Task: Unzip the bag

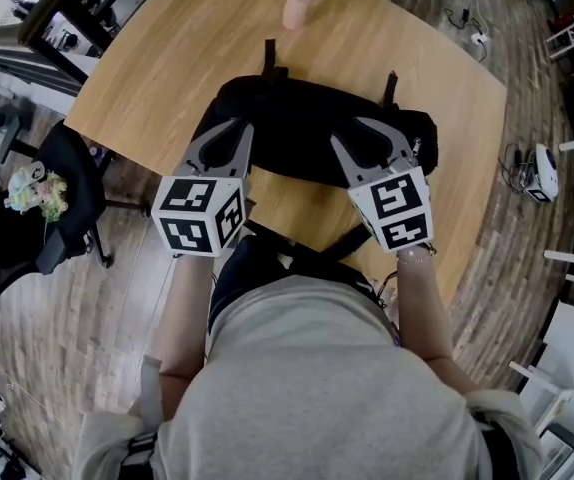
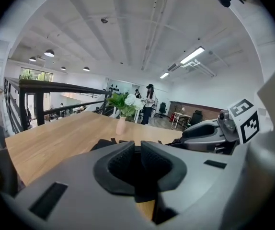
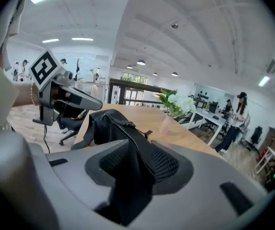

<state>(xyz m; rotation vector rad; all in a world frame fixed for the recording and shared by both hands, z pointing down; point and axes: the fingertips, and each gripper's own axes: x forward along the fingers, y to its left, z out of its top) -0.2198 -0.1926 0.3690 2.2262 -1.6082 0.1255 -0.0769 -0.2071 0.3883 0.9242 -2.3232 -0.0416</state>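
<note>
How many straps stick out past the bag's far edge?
2: left strap, right strap, both on the table. Others may hide under the bag.

Grey left claw (image 1: 239,124) and right claw (image 1: 350,130), black-and-white marker cubes (image 1: 199,214) (image 1: 399,208) (beige T-shirt (image 1: 317,368))

Left gripper (image 2: 137,150) closed, right gripper (image 3: 138,156) jaws apart.

A black, soft bag (image 1: 307,133) lies lengthwise across the wooden surface (image 1: 367,48), close to the near edge; its body is low and slumped, the top creased; two short straps (image 1: 269,56) stick out flat from its far side; a longer strap (image 1: 342,243) hangs off the near edge; its zip cannot be made out.
</note>
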